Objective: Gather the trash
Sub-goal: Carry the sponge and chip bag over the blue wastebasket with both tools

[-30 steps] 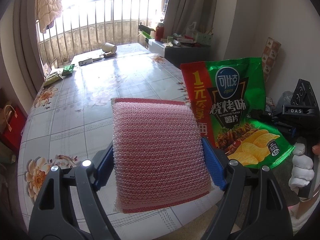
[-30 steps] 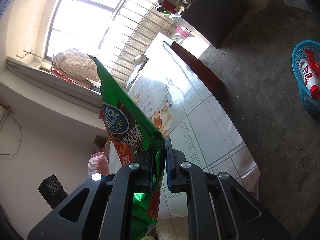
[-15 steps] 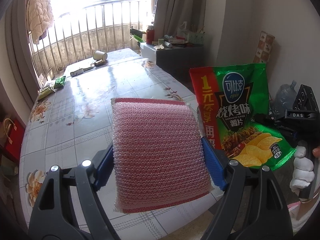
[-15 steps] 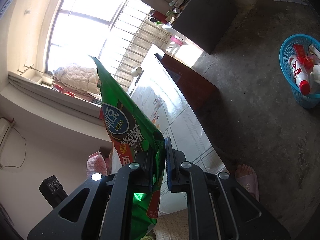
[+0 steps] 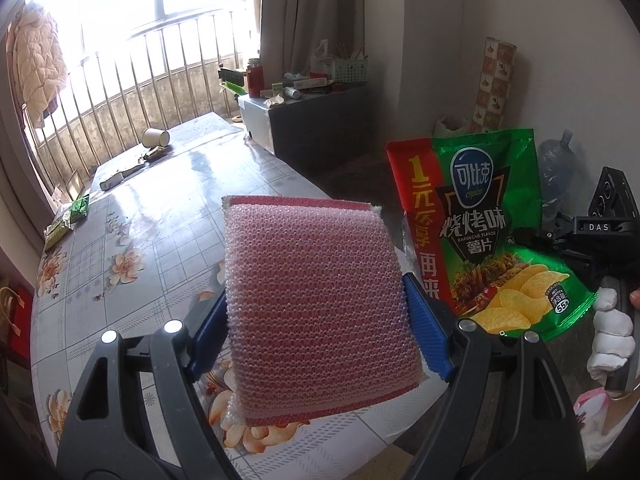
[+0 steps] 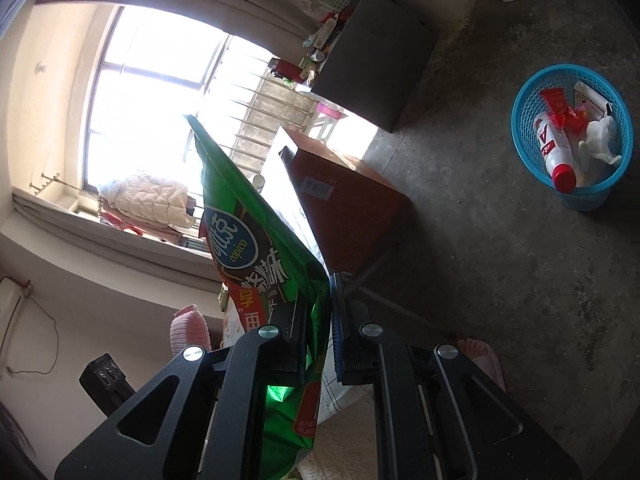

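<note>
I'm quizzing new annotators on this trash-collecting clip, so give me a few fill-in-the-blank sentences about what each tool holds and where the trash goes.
1. The left tool is clamped on a pink ____.
2. The right tool pinches a ____ chip bag.
3. The basket on the floor, with trash already in it, is ____ in colour.
4. On the far end of the table, a paper cup lies on its ____.

Missing words: sponge; green; blue; side

Green chip bag (image 6: 256,256) and pink mesh sponge (image 5: 316,300) held upright in the air.
</note>
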A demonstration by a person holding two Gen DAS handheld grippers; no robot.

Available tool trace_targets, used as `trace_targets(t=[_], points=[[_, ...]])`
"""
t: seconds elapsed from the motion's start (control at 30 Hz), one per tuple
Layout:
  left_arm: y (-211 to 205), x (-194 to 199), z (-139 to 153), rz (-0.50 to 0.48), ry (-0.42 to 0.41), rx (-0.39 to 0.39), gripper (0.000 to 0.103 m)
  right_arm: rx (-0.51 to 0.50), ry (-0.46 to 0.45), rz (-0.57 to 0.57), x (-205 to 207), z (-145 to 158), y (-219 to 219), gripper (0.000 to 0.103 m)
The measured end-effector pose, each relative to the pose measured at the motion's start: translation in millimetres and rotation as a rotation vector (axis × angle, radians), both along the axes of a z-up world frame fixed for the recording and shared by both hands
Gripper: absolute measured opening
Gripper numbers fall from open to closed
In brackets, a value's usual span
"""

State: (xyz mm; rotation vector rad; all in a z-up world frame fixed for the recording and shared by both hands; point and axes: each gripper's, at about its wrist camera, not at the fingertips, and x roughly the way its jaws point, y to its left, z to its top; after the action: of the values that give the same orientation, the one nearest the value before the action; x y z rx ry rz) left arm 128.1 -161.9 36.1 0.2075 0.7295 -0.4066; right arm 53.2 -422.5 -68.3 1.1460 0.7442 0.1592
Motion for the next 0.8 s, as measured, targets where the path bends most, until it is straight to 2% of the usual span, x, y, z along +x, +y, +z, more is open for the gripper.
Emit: trace_targets(t=[0.37, 0.8], points=[[-55.1, 16.2, -4.9, -0.096, -0.007, 0.024, 0.076, 0.006, 0.027, -0.094, -20.6, -0.8, -41.2, 0.010], [-104.8, 29.1, -9.9, -0.182, -0.002, 0.042, 0.076, 0.037, 0.051, -0.184, -40.6, -16.9, -73.4, 0.010]])
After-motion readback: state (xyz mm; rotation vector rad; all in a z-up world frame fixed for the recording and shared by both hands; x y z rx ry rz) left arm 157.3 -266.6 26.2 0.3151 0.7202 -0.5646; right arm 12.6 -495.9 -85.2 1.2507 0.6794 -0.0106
